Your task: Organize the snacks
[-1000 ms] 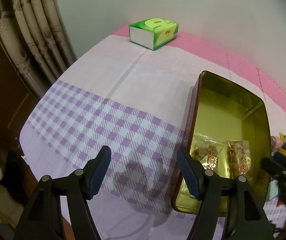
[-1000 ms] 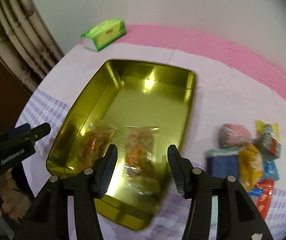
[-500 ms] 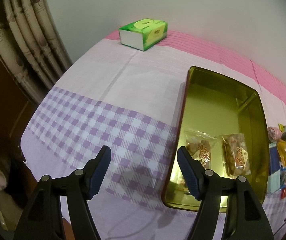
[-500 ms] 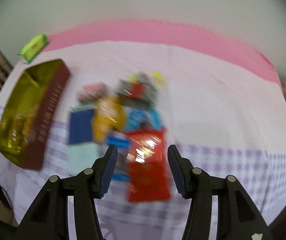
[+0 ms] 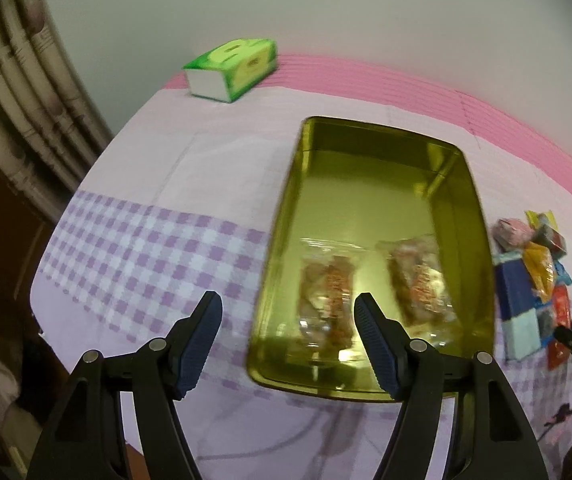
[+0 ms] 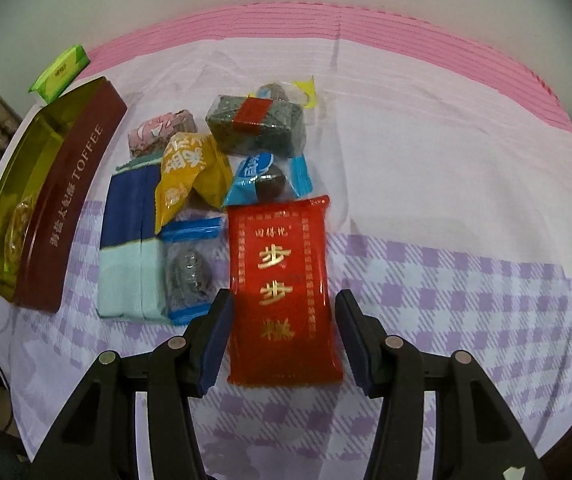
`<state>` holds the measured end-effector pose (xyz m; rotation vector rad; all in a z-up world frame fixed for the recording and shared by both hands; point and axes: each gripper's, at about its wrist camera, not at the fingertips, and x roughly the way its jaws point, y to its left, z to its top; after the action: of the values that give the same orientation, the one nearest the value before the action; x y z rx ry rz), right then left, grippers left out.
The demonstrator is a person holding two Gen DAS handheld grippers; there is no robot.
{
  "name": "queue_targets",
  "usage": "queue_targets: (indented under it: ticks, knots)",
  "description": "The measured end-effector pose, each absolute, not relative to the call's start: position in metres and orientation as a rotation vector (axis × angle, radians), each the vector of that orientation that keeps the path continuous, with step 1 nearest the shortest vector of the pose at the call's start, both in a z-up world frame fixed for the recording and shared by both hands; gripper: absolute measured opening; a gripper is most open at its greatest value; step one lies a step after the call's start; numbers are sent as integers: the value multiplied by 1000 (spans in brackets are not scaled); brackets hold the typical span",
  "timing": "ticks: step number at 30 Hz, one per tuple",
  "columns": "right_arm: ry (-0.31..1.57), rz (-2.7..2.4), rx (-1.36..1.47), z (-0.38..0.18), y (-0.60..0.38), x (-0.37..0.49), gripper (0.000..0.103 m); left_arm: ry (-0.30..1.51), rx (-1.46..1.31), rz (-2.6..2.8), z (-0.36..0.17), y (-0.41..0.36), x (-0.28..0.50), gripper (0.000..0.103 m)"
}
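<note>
A gold toffee tin (image 5: 462,216) (image 6: 73,184) lies open on the table with two clear snack packets (image 5: 330,288) in its near end. My left gripper (image 5: 288,320) is open and empty, above the tin's near left corner. My right gripper (image 6: 281,320) is open, its jaws on either side of a red snack packet (image 6: 281,276) that lies flat on the cloth. Beside the red packet lies a pile of snacks: a blue and mint packet (image 6: 129,240), a yellow packet (image 6: 189,176), a dark wrapped block (image 6: 255,124) and a pink one (image 6: 161,136). The pile also shows in the left wrist view (image 5: 526,276).
A green tissue box (image 5: 231,68) (image 6: 59,72) stands at the back left by the wall. A curtain (image 5: 17,120) hangs at the left. The table's left edge (image 5: 45,280) drops off near the left gripper. Checked cloth (image 6: 466,280) lies to the right of the pile.
My right gripper has swung right from over the tin to the snack pile and now straddles the red packet. My left gripper has shifted right toward the tin.
</note>
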<state>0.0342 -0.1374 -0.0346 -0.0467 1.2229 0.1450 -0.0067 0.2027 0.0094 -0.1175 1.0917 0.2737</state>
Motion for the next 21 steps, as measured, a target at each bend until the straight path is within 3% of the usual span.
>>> queue_targets:
  ticks: [7,13,21]
  knots:
    - [1212,151,-72,-42,-128,44,51,1105,-75,183,15,156,5,69]
    - [1189,171,-84,-39,-137,38,43,1124,-63,86,19,110,21,69]
    - [1172,118,-27,-39,-175,35,43,1189,-39,-20,10,46,41,69]
